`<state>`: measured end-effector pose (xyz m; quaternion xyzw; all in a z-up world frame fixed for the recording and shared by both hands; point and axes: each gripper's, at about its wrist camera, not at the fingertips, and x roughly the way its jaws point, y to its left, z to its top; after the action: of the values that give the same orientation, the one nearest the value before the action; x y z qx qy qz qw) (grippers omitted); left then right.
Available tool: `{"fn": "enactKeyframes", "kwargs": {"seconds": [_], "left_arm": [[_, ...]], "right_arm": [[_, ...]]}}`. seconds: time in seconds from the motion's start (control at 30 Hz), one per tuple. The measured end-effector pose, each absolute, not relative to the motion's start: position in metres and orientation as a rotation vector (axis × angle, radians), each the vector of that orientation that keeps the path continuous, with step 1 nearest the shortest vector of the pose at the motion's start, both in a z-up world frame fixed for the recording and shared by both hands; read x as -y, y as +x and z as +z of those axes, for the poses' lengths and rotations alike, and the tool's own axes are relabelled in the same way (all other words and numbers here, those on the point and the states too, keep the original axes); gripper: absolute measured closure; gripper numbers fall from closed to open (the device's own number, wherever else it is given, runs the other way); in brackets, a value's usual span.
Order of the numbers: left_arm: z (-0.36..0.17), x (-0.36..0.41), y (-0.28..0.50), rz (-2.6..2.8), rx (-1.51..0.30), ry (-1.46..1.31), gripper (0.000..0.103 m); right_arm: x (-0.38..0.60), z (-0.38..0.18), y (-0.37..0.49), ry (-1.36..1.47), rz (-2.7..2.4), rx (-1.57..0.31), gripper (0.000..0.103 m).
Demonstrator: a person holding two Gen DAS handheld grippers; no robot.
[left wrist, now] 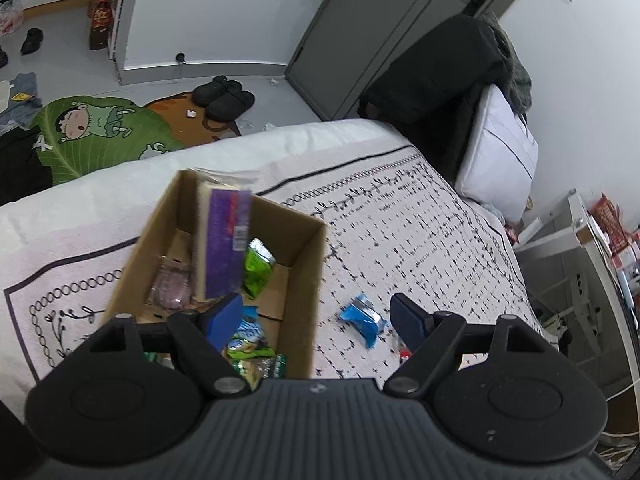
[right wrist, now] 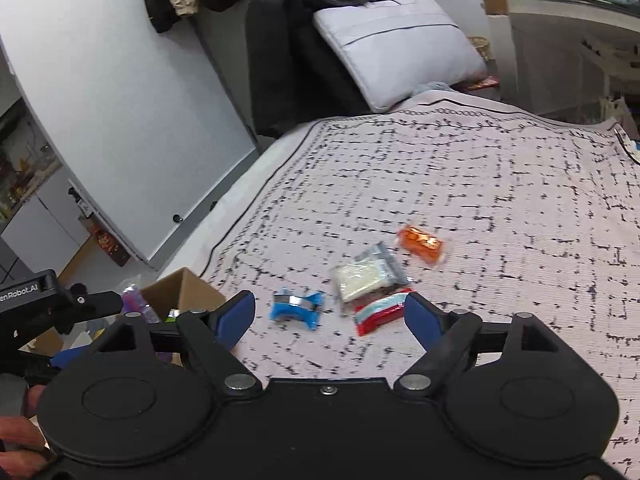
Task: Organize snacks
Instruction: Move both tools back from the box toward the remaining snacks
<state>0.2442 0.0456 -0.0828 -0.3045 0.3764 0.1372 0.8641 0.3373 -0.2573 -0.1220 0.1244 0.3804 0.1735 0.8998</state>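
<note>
Snacks lying ahead of both wide, empty grippers.
Blue packet (right wrist: 297,307) is sitting between right gripper (right wrist: 330,314) fingers; box (left wrist: 304,280) is lying under left gripper (left wrist: 316,316).

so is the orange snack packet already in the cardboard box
No, the orange snack packet lies on the bed cover, apart from the cardboard box.

My bed (right wrist: 460,184) wears a pale black-patterned blanket, pillow (right wrist: 396,48) at its head. Beyond it I see white walls (left wrist: 224,8), a grey door (left wrist: 380,24), slippers (left wrist: 224,96) and a cartoon rug (left wrist: 104,132).
</note>
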Motion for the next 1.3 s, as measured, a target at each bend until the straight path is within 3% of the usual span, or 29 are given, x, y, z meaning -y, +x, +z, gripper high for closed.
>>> {"fn": "enactKeyframes", "kwargs": {"seconds": [0.5, 1.3], "left_arm": [[-0.095, 0.009, 0.276, 0.242, -0.83, -0.561, 0.023], [-0.161, 0.046, 0.349, 0.257, -0.922, -0.505, 0.027]], "right_arm": [[0.296, -0.164, 0.366, 0.314, 0.338, -0.841, 0.024], [0.244, -0.219, 0.416, 0.112, 0.433, -0.893, 0.024]]}}
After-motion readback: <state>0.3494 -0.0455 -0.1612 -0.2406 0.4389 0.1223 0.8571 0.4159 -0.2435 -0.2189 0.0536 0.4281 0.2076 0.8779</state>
